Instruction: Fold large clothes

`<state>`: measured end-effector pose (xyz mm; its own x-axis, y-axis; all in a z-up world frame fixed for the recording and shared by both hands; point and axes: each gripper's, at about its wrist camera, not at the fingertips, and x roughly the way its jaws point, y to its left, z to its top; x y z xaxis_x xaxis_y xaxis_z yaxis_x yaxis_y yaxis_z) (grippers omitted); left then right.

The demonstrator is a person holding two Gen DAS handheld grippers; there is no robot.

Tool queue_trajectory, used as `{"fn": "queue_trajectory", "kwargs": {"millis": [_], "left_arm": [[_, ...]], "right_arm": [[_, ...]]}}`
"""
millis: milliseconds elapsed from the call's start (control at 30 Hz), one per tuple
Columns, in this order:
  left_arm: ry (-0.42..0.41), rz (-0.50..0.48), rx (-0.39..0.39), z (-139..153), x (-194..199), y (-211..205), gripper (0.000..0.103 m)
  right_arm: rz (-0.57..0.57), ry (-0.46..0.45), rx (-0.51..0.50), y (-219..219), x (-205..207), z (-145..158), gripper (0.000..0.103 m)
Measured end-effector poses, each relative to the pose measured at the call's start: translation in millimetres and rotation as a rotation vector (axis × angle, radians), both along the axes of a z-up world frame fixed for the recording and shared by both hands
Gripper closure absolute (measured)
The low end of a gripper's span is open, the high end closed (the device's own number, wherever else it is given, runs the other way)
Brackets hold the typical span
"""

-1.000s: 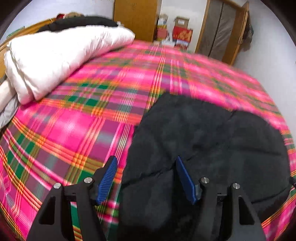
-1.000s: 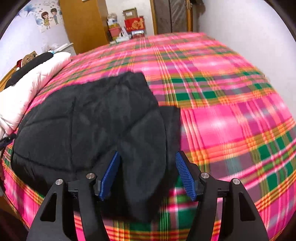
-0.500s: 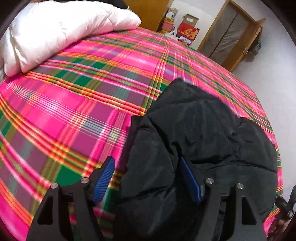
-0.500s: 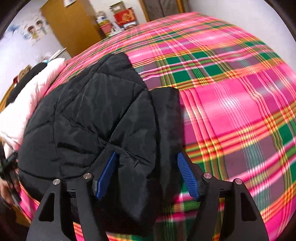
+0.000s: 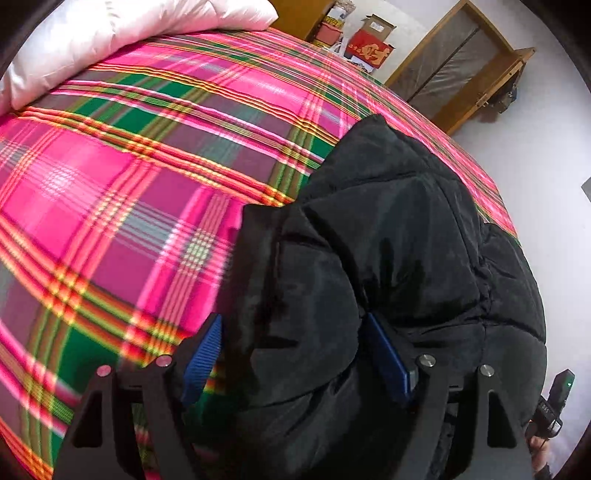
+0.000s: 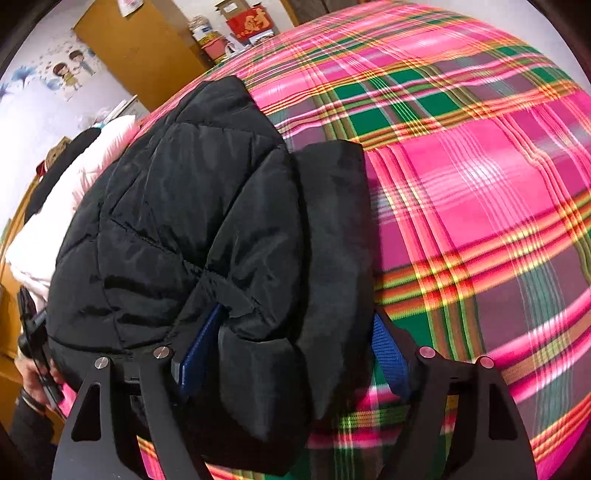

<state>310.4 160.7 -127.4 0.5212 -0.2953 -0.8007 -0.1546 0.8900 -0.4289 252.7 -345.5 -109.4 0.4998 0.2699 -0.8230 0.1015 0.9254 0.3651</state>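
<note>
Our left gripper point(image 5: 295, 354) sits low over the near edge of the black puffer jacket point(image 5: 399, 236), its blue pads spread wide. We see a folded bulge of the jacket filling the gap between them: the right pad is pressed into the fabric, while the left pad point(image 5: 203, 358) stands just clear of it, over the bedspread. Nothing is pinched.

Our right gripper point(image 6: 291, 350) is spread just as wide at the jacket's other near corner. Its left pad point(image 6: 195, 350) is partly tucked under a quilted fold, and its right pad point(image 6: 388, 354) lies just beside the jacket's outer flap, over the bedspread. Padded fabric bulges between the two pads, but they are not closed on it.

We find the jacket point(image 6: 192, 192) lying in a folded, puffy heap on the pink, green and orange plaid bedspread point(image 5: 122, 177), near the edge of the bed closest to us. One narrower strip of it lies flat along the side, against the plaid.

Farther up the bed we see a white quilt point(image 5: 122, 33) bundled on the bedspread, well apart from the jacket. Beyond the bed stand a wooden wardrobe point(image 6: 136, 48), a red box point(image 5: 369, 51) and a wooden door frame point(image 5: 454, 66).
</note>
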Motion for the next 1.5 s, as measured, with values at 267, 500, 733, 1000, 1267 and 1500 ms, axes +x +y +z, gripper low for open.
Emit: {"fn": "queue_trajectory", "kwargs": {"millis": [267, 500, 733, 1000, 1267, 1500], "left_arm": [[-0.003, -0.014, -0.083, -12.0, 12.8, -0.1, 0.017], [0.017, -0.048, -0.087, -15.8, 6.4, -2.3, 0.017], [-0.006, -0.069, -0.063, -15.9, 28.8, -10.1, 0.013], [-0.015, -0.090, -0.064, -12.2, 26.2, -17.9, 0.025], [-0.020, -0.114, -0.044, -1.2, 26.5, -27.3, 0.052], [-0.082, -0.109, 0.096, 41.2, 13.3, -43.9, 0.077]], "right_arm": [[0.005, 0.005, 0.085, -6.0, 11.8, -12.9, 0.026], [0.023, 0.028, 0.148, -8.8, 10.9, -17.9, 0.033], [0.060, -0.006, 0.176, -12.4, 38.1, -24.5, 0.033], [0.067, -0.011, 0.186, -13.2, 35.7, -25.2, 0.044], [0.079, -0.022, 0.143, 4.4, 32.5, -8.4, 0.062], [0.080, -0.049, 0.077, 17.6, 25.0, 24.3, 0.077]]}}
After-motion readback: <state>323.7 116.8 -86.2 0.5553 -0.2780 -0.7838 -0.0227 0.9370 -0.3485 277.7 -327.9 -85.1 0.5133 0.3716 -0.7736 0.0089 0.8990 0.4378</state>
